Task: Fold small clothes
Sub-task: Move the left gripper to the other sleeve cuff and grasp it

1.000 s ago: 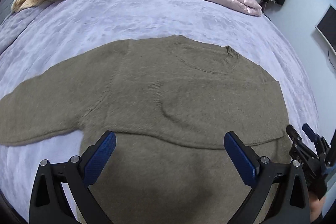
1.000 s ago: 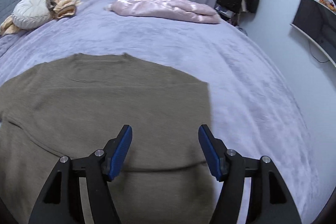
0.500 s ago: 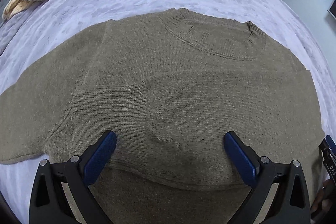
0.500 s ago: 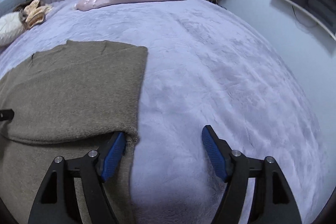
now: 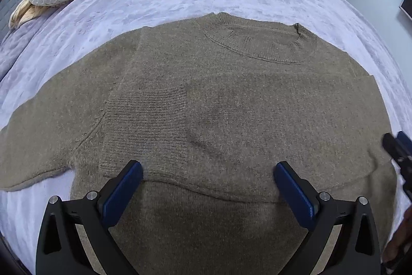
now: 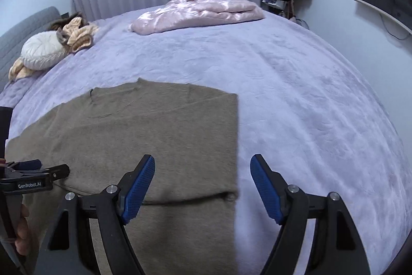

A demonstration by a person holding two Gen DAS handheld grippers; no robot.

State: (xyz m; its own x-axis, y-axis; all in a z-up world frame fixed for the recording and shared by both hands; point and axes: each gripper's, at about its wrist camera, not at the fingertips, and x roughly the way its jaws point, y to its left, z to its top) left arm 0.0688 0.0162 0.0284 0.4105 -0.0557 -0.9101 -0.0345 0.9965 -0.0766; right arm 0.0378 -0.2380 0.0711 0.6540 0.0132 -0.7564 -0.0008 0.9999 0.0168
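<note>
Since a second ago your left gripper [image 5: 207, 187] has sunk closer over the sweater [image 5: 231, 107], and your right gripper [image 6: 202, 184] has swung out to the garment's right edge, its jaws having just been opening with nothing clamped between them. Both tongs now stand released and empty: the left pair hovers spread over the folded-in sleeve, and the right pair straddles the straight folded edge, one pad over knit, the other over bare bedspread [image 6: 309, 107].

Nearest you, the olive-brown sweater lies flat on the bed, its right sleeve already folded across the chest so that its ribbed cuff [image 5: 146, 125] rests left of centre. Beyond that, the left sleeve [image 5: 46, 125] is spread out to the side, and the ribbed collar [image 5: 257, 48] faces away from you.

You seem to be between folds: one side is done, the other is not. Next you would likely take the outstretched left sleeve near its cuff and bring it across.

Farther off lie a round pleated cushion [image 6: 42, 49], a tan garment [image 6: 79, 34] and a pink satin jacket [image 6: 198, 10].
</note>
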